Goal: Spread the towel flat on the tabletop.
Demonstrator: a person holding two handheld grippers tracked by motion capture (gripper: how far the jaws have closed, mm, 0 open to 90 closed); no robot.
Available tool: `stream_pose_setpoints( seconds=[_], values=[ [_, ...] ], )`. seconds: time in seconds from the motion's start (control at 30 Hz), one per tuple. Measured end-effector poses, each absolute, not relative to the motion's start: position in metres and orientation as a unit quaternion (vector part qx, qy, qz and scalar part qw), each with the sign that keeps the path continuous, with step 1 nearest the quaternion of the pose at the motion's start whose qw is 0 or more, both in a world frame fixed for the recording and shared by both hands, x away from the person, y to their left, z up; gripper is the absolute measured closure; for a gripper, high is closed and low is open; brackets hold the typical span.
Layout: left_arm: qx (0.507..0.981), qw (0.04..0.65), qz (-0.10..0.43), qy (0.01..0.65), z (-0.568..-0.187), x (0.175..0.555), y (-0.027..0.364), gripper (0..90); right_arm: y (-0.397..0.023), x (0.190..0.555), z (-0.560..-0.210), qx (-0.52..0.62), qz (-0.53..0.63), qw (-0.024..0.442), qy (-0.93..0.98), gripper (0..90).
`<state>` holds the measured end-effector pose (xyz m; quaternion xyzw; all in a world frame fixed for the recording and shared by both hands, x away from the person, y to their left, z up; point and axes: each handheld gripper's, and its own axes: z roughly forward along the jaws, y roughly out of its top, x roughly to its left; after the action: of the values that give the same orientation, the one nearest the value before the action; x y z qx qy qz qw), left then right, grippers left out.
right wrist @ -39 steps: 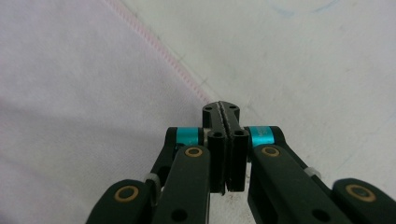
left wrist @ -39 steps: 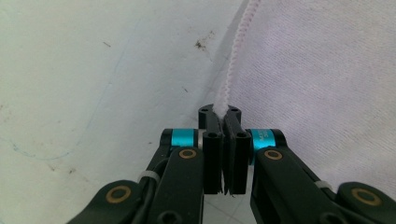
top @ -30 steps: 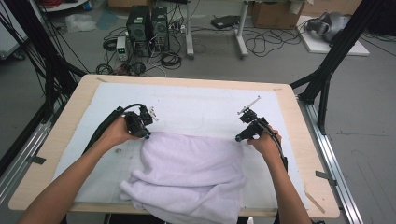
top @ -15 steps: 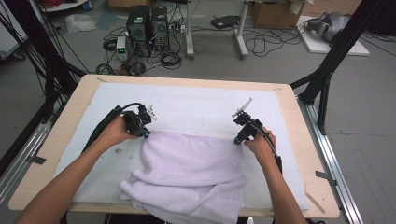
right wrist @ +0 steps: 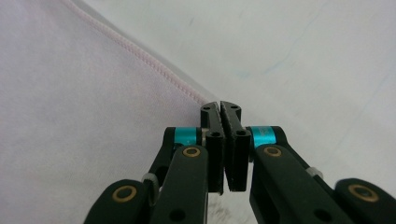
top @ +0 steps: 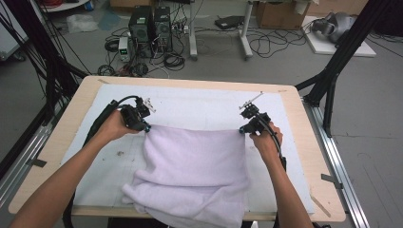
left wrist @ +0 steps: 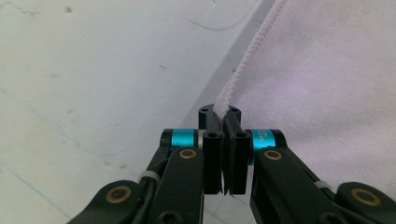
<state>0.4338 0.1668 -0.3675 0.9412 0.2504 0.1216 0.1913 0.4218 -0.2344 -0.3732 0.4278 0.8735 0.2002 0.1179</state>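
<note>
Now both grippers pinch the towel (top: 195,171) by its far corners: left gripper (top: 145,128) clamped on the left corner, right gripper (top: 243,129), jaws just closed, on the right. Far hem taut between them for spreading; near end bunched at the table (top: 309,199) edge.

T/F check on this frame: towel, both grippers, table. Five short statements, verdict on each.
1. The left gripper is shut on a corner of the towel. True.
2. The right gripper stands wide open above the towel. False: its jaws are closed at the towel's other far corner.
3. The towel's far edge is stretched between the two grippers. True.
4. The towel is dark blue. False: it is pale lilac.
5. The towel lies wholly on the table. False: its near end hangs over the front edge.
</note>
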Motion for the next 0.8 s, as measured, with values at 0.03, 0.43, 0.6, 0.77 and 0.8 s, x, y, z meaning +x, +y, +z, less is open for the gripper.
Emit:
stream_pose_setpoints(
  seconds=[0.03, 0.43, 0.6, 0.77, 0.8],
  values=[
    [0.939, 0.192, 0.126, 0.256, -0.363, 0.439, 0.167, 87.3, -0.235, 0.424, -0.369, 0.424, 0.213, 0.132, 0.87, 88.8],
    [0.908, 0.216, 0.182, 0.311, -0.328, 0.499, 0.185, 87.3, -0.223, 0.472, -0.324, 0.415, 0.278, 0.236, 0.834, 88.8],
    [0.916, 0.188, 0.15, 0.32, -0.355, 0.51, 0.183, 62.3, -0.22, 0.487, -0.347, 0.413, 0.263, 0.186, 0.852, 71.8],
    [0.926, 0.213, 0.127, 0.284, -0.359, 0.494, 0.181, 41.3, -0.221, 0.477, -0.353, 0.36, 0.274, 0.148, 0.88, 56.1],
    [0.929, 0.217, 0.122, 0.273, -0.357, 0.489, 0.181, 41.0, -0.22, 0.473, -0.352, 0.341, 0.28, 0.132, 0.888, 53.7]
  ],
)
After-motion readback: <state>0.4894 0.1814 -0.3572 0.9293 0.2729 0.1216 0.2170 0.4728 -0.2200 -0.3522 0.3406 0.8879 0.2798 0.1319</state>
